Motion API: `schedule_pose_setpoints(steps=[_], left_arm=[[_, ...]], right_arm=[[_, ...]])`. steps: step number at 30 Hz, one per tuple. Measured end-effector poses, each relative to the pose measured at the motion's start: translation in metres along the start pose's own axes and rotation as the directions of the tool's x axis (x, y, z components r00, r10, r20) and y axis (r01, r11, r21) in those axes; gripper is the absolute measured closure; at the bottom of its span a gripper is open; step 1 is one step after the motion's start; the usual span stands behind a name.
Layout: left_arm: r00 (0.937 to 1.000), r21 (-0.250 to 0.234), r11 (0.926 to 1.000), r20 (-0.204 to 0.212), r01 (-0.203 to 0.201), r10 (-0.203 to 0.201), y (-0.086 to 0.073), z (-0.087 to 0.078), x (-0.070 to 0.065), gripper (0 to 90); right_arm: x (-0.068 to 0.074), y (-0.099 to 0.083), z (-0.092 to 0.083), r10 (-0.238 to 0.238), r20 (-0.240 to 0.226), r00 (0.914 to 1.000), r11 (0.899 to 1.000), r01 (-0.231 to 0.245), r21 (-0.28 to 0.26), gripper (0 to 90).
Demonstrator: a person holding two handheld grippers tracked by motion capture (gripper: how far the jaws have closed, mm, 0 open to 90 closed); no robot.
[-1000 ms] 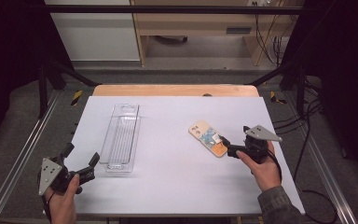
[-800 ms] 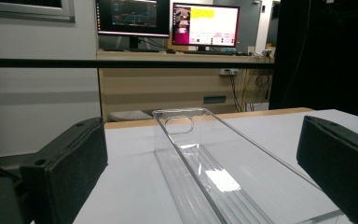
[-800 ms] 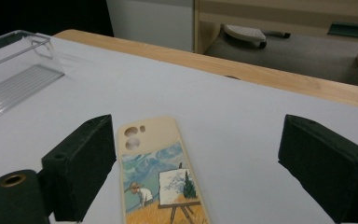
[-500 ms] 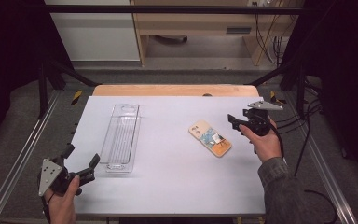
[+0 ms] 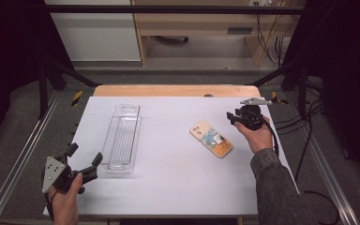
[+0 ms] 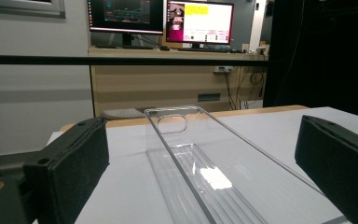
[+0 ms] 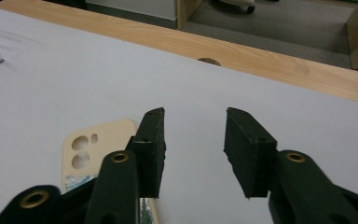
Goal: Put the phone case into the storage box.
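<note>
The work in hand looks like fitting the phone case (image 5: 211,138) and the clear plastic case (image 5: 123,138) together or sorting them, and right now neither is held.

In the high view the right gripper (image 5: 234,117) sits at centre right of the frame, lifted just beside the upper right end of the phone case, which lies flat and tilted on the white table (image 5: 178,187). In the right gripper view the jaws stand partly open with nothing between them; they have just been closing on empty air, and the phone case (image 7: 91,154) lies lower left of the left jaw, camera holes up.

The left gripper (image 5: 82,161) rests at lower left in the high view, just beside the near end of the clear plastic case. In the left gripper view its jaws are wide apart, with the clear plastic case (image 6: 205,158) running up the middle of the frame between them, untouched.

To do this step well:
- Open the right jaws again before going down
- Come at the phone case across its narrow width, not its length
- Take the thin edge squarely, since a flat case probably slips
- Keep the left gripper ready to steady the clear one
</note>
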State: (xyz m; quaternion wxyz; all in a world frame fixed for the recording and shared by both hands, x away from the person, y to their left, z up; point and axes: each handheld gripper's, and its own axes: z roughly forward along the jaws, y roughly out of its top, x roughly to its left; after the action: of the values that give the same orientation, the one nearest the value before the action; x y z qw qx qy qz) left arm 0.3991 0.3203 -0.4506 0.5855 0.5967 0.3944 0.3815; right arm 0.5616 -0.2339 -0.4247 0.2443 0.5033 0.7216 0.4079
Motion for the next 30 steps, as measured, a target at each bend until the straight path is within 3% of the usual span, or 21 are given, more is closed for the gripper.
schedule_pose_setpoints(steps=[4, 9, 10, 12, 16, 30], left_arm=[[1.0, 0.015, 0.9999, 0.004, -0.005, 0.004, -0.003, 0.002, 0.0, 3.0], [0.9999, 0.026, 0.9996, 0.016, -0.005, 0.005, -0.005, 0.005, -0.002, 2.9], [0.9998, 0.028, 0.9996, 0.019, -0.006, 0.006, -0.006, 0.006, -0.003, 3.0], [0.9997, 0.027, 0.9996, 0.023, -0.004, 0.003, -0.006, 0.007, -0.004, 3.0], [0.9997, 0.02, 0.9998, 0.025, -0.007, 0.006, -0.004, 0.007, -0.004, 3.1], [1.0, 0.011, 0.9999, 0.003, 0.005, -0.005, -0.003, 0.002, 0.003, 3.5]], right_arm=[[-0.002, -0.002, 0.008, 0.015, -0.013, 0.9998, 1.0, -0.015, 0.003, 72.4], [-0.002, -0.004, 0.017, 0.007, -0.014, 0.9999, 1.0, -0.007, 0.023, 78.7], [-0.002, -0.006, 0.023, 0.008, -0.011, 0.9999, 0.999, -0.008, 0.053, 82.0], [-0.002, -0.007, 0.025, 0.007, -0.01, 0.9999, 0.998, -0.007, 0.061, 83.2], [-0.002, -0.01, 0.033, 0.007, -0.035, 0.9993, 0.997, -0.005, 0.076, 89.0], [0.009, -0.024, 0.059, -0.02, -0.099, 0.9949, 0.983, 0.038, 0.179, 90.0]])
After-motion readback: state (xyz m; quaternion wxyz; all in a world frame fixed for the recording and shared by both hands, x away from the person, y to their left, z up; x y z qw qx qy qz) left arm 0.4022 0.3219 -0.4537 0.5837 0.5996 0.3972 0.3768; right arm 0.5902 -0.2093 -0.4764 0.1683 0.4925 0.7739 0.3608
